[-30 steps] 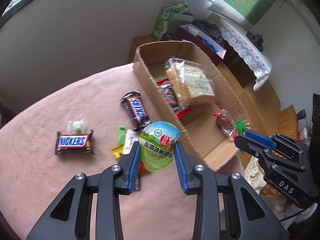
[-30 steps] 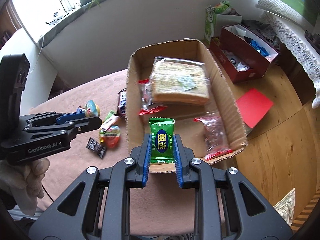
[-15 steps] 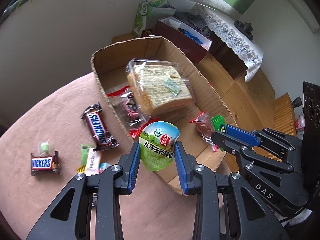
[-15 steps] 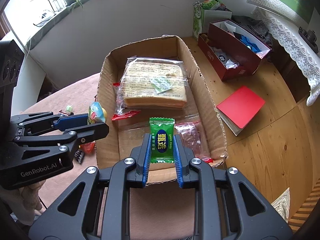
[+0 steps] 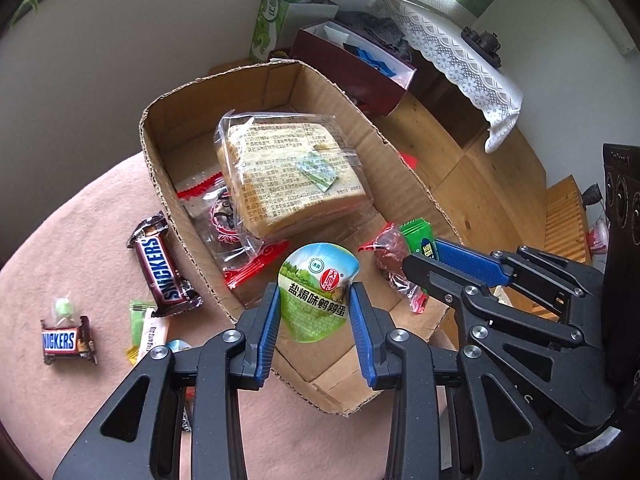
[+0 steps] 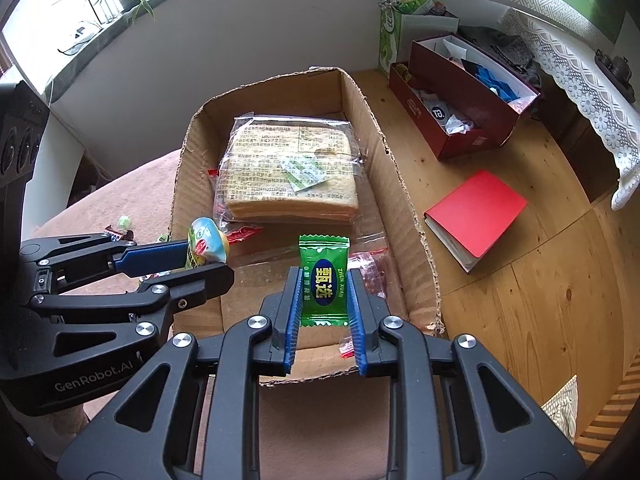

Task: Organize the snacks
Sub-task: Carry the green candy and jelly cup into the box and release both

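Observation:
My left gripper [image 5: 314,296] is shut on a green-and-blue egg snack pouch [image 5: 316,290] and holds it over the near end of the cardboard box [image 5: 160,184]. My right gripper [image 6: 323,284] is shut on a green candy packet [image 6: 324,286], also over the box's near end [image 6: 320,372]. In the box lie a wrapped bread loaf [image 5: 288,172] and red-edged clear packets [image 5: 392,264]. Each gripper shows in the other's view: the left [image 6: 206,256], the right [image 5: 416,256].
On the pink cloth left of the box lie two Snickers bars [image 5: 162,268] [image 5: 66,340] and small candies [image 5: 146,330]. On the wooden table to the right are a dark red box [image 6: 460,100], a red notebook [image 6: 476,212] and a green tissue box [image 6: 400,24].
Both grippers have moved forward over the box with their snacks still held. The left one has swung right, from above the cloth to above the box's near end.

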Demonstrator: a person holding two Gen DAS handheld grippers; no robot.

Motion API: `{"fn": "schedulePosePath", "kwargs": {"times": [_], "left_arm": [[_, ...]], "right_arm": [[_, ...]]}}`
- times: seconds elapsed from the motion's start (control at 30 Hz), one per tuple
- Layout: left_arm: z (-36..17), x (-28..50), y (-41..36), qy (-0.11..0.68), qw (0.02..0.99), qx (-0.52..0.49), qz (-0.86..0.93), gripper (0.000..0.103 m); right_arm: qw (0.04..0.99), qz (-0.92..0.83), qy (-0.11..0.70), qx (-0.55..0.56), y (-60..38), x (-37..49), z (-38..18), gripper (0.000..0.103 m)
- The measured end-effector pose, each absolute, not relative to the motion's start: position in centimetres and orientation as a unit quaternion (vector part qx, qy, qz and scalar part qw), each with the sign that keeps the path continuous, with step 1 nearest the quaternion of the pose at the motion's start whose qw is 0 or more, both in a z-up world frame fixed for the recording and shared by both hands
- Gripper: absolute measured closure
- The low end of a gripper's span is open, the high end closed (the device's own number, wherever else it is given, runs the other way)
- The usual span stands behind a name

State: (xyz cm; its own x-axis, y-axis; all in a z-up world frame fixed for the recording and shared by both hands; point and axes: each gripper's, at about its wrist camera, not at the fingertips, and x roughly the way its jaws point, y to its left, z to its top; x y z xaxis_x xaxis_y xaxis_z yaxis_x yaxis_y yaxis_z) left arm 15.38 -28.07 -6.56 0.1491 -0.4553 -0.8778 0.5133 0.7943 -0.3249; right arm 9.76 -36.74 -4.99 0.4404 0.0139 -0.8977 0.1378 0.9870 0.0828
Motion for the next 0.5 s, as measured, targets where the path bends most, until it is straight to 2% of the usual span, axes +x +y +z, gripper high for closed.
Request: {"fn": "schedulePosePath", "kwargs": {"times": [0.23,0.3,0.37,0.5], "left_arm": [[-6.7,15.5,-28.0,0.573,0.752,0.023,-0.324,0.065],[-6.7,15.6,-27.9,0.573,0.752,0.023,-0.325,0.065],[-6.6,15.6,-27.7,0.573,0.752,0.023,-0.324,0.065],[-6.5,15.6,-27.0,0.572,0.755,0.02,-0.32,0.065]], "right_arm": [[0.845,-0.044,0.528,0.067,-36.8,9.9,-5.0,0.079],[0.845,-0.047,0.528,0.066,-36.8,9.9,-5.0,0.073],[0.847,-0.051,0.525,0.067,-36.8,9.9,-4.8,0.062],[0.847,-0.048,0.525,0.069,-36.7,9.9,-4.7,0.062]]}}
